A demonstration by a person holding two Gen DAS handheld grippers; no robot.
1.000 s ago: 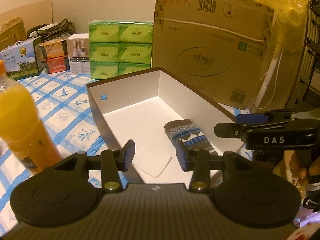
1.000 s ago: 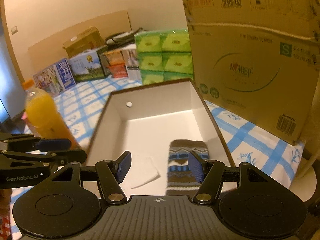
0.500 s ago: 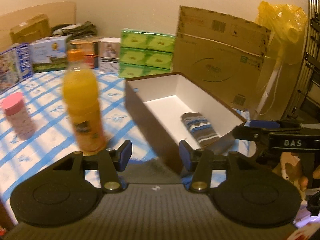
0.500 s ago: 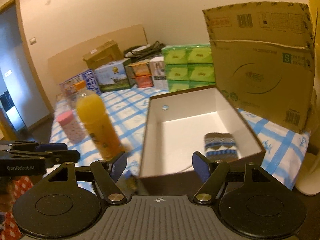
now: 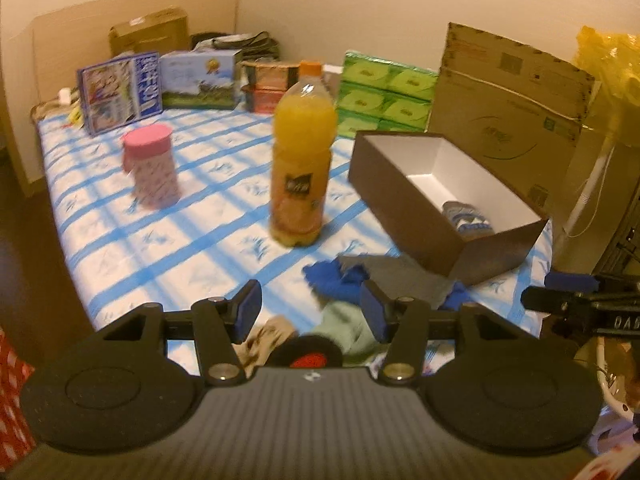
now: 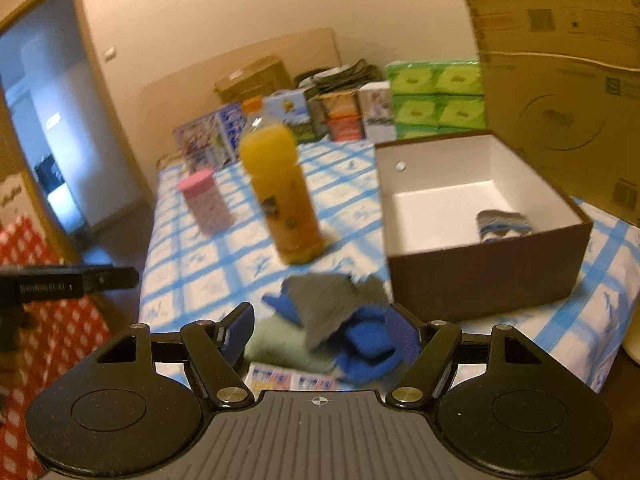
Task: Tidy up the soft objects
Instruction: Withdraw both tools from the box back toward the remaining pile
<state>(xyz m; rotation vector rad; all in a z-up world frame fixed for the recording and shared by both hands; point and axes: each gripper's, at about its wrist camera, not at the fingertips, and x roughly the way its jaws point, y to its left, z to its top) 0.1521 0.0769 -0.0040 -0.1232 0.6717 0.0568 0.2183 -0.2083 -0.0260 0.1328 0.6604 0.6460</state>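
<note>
Blue-checked cloth covers the table (image 5: 192,216), which is crowded along its far side with cartons and packs under warm indoor light. Nearest each lens, the left gripper (image 5: 310,312) stands about half spread and the right gripper (image 6: 320,332) almost fully wide; both have just been opening, and neither has anything between its pads. Just past them lies a loose pile of soft things at the table's near edge: a grey cloth (image 6: 328,304) over a blue piece (image 6: 368,344), a pale green piece (image 5: 344,328) and a tan patterned one (image 5: 264,340), so four that I can count, though more may be tucked under. Beyond the pile stands one brown box (image 6: 480,272) with a white inside, holding one folded patterned sock (image 6: 504,224) against its near wall. One orange juice bottle (image 5: 302,168) and one pink-lidded jar (image 5: 152,164) stand to the left of the box, apart from each other. By my reading, one item is stowed and the step in hand is fetching another. Next calls for lowering one claw onto the pile, pinching a single piece free, then carrying it over the box wall.
</note>
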